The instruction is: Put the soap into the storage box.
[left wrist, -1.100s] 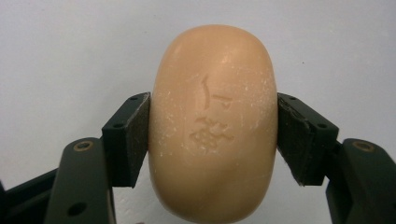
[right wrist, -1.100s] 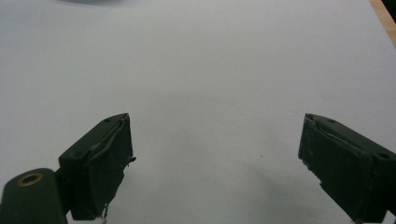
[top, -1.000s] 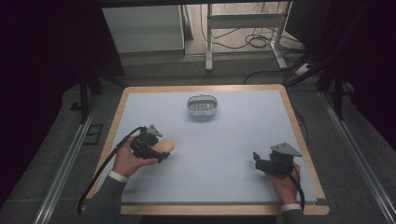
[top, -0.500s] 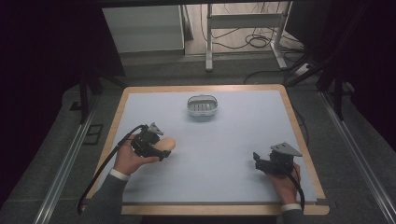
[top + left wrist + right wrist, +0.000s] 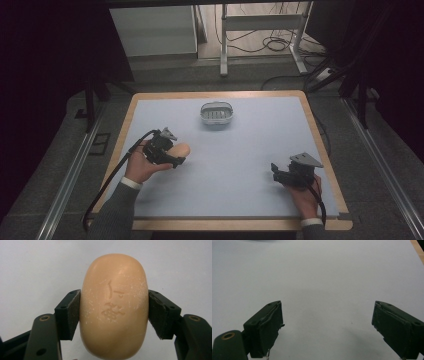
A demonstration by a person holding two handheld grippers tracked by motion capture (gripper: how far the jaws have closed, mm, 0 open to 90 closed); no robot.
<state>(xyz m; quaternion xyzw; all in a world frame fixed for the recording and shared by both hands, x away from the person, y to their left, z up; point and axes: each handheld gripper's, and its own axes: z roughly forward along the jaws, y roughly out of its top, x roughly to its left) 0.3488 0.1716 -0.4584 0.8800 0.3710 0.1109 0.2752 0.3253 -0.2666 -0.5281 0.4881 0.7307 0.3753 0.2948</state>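
Soap bars: one [image 5: 180, 149], peach-coloured.
Soap dishes: one [image 5: 217, 114], grey.
Hand-held grippers: two, left hand-held gripper [image 5: 170, 152] and right hand-held gripper [image 5: 274, 170].
Desks: one [image 5: 240, 150].

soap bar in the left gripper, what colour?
Pale peach-orange, with a faint embossed mark on its face. The soap bar shows best in the left gripper view.

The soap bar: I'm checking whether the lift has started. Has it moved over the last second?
No. In the high view the soap bar, clamped in the left gripper, sits at the same spot relative to the soap dish.
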